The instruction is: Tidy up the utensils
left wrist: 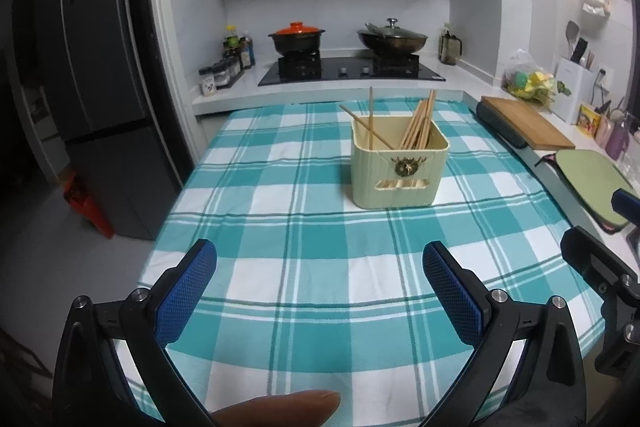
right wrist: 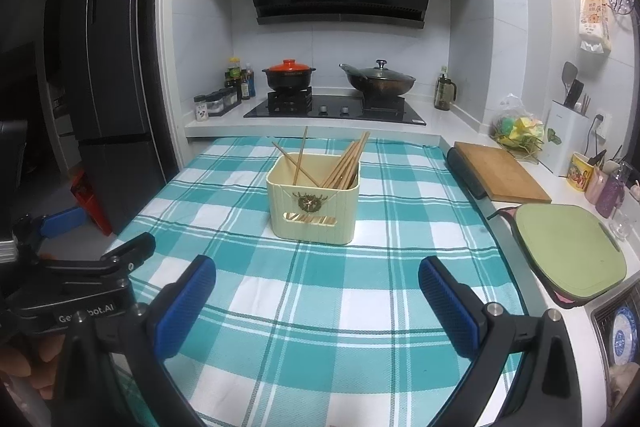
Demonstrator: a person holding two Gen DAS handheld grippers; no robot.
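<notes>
A cream holder box [left wrist: 398,167] with a brass emblem stands on the teal checked cloth [left wrist: 288,235]. Several wooden chopsticks [left wrist: 418,125] stand in it, most leaning right, two leaning at the left. It also shows in the right wrist view [right wrist: 314,203] with the chopsticks [right wrist: 346,163]. My left gripper [left wrist: 320,291] is open and empty, low over the cloth, well short of the box. My right gripper [right wrist: 316,303] is open and empty, also short of the box. The right gripper's body shows at the right edge of the left view [left wrist: 600,275].
A hob with a red-lidded pot [left wrist: 296,39] and a lidded wok [left wrist: 392,37] lies behind. A wooden board [right wrist: 502,177] and a green board [right wrist: 568,253] lie on the right counter. A fridge [left wrist: 100,107] stands at the left.
</notes>
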